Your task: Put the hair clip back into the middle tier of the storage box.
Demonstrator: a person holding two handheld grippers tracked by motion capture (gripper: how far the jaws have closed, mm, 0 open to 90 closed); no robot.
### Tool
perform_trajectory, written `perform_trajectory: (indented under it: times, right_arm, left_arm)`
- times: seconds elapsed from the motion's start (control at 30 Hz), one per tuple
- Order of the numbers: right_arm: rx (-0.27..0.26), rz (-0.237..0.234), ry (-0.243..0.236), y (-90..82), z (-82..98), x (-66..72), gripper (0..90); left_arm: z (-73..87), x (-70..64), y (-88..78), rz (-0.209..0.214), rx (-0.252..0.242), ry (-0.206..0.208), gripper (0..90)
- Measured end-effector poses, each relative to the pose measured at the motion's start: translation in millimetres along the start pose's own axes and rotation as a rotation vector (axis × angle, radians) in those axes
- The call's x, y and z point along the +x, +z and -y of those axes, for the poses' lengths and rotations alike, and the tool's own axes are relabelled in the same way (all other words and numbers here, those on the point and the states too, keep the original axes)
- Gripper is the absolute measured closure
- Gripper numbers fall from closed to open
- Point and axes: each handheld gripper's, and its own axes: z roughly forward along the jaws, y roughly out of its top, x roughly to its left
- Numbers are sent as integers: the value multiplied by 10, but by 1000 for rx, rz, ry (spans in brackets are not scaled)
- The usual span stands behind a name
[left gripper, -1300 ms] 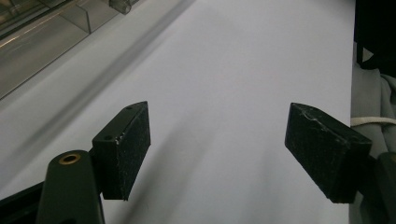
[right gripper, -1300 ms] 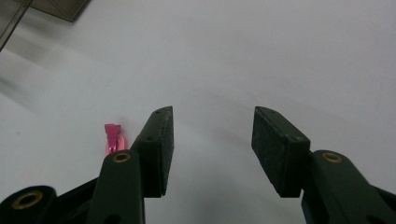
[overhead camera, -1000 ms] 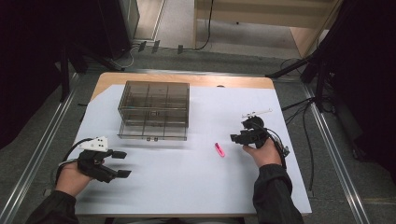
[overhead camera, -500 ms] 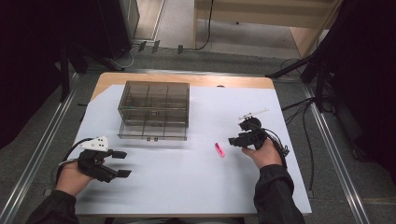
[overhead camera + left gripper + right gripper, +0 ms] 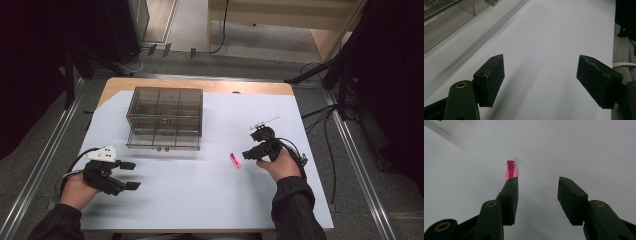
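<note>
A small, slim pink plastic object (image 5: 234, 160) lies flat on the white sheet (image 5: 200, 200) that covers the wooden table (image 5: 200, 85), right of the middle and well apart from the clear smoke-grey plastic compartment box (image 5: 165, 119) standing toward the far left of the sheet. The right gripper (image 5: 250, 152), held in the person's right hand (image 5: 282, 165), sits just beside the pink object on its right side, its jaws pointing toward it. In the right gripper view, the right gripper (image 5: 537, 192) has its jaws parted by a moderate gap with nothing between them; the pink object (image 5: 511, 171) lies just past the tip of the jaw on the left of that view, outside the gap, and whether the tip touches it cannot be told. The left gripper (image 5: 131, 175), held in the left hand (image 5: 80, 187) near the sheet's front left corner, is far from the pink object. In the left gripper view, the left gripper (image 5: 540, 82) has its jaws spread wide over bare white sheet, gripping nothing, with an edge of the clear box (image 5: 446, 15) at the upper left.
</note>
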Motion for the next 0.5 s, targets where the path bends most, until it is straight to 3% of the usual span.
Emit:
perform_trajectory:
  times: [0.5]
  right_arm:
    - [82, 21, -43, 84, -24, 131, 540]
  left_arm:
    - [-4, -5, 5, 0, 0, 2, 234]
